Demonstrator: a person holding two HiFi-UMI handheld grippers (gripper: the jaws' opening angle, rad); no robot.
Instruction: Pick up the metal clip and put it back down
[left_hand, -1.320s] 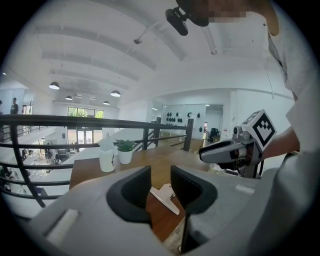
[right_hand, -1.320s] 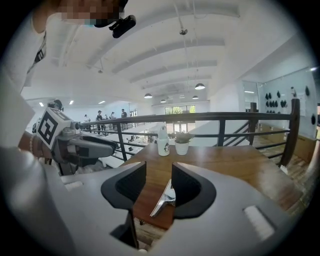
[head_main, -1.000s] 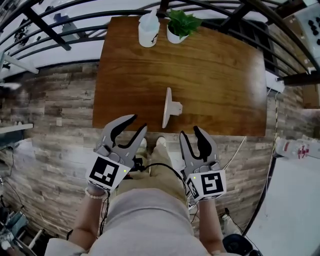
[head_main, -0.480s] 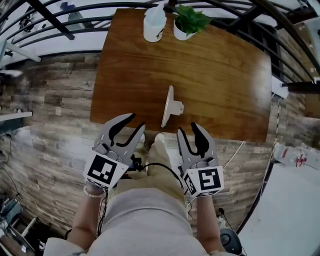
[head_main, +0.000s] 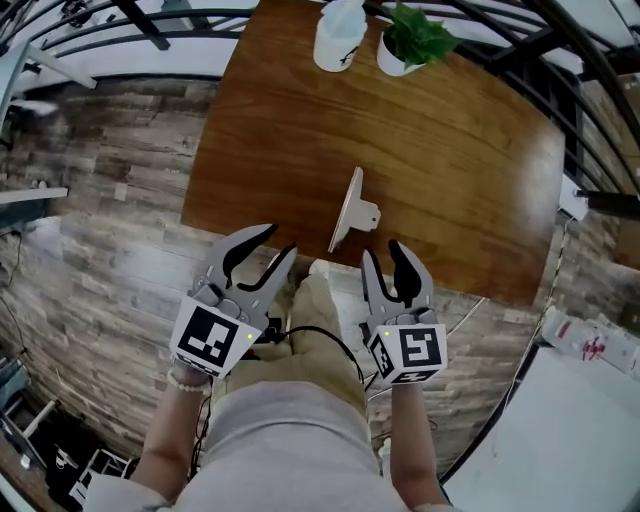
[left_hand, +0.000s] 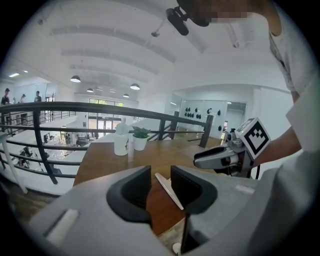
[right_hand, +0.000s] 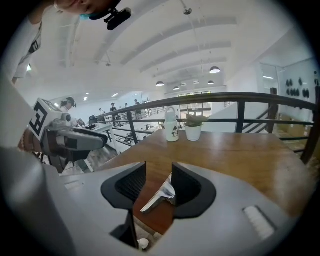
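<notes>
One bottle (head_main: 340, 42), one plant (head_main: 418, 38) beyond clip (head_main: 350, 210)

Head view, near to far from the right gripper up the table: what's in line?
Right gripper, jaws open → silver metal clip lying on the brown wooden table → green plant in a white pot at the far edge.

A white bottle (head_main: 340, 35) and a potted plant (head_main: 415, 40) stand side by side at the far edge of the wooden table (head_main: 470, 150).
</notes>
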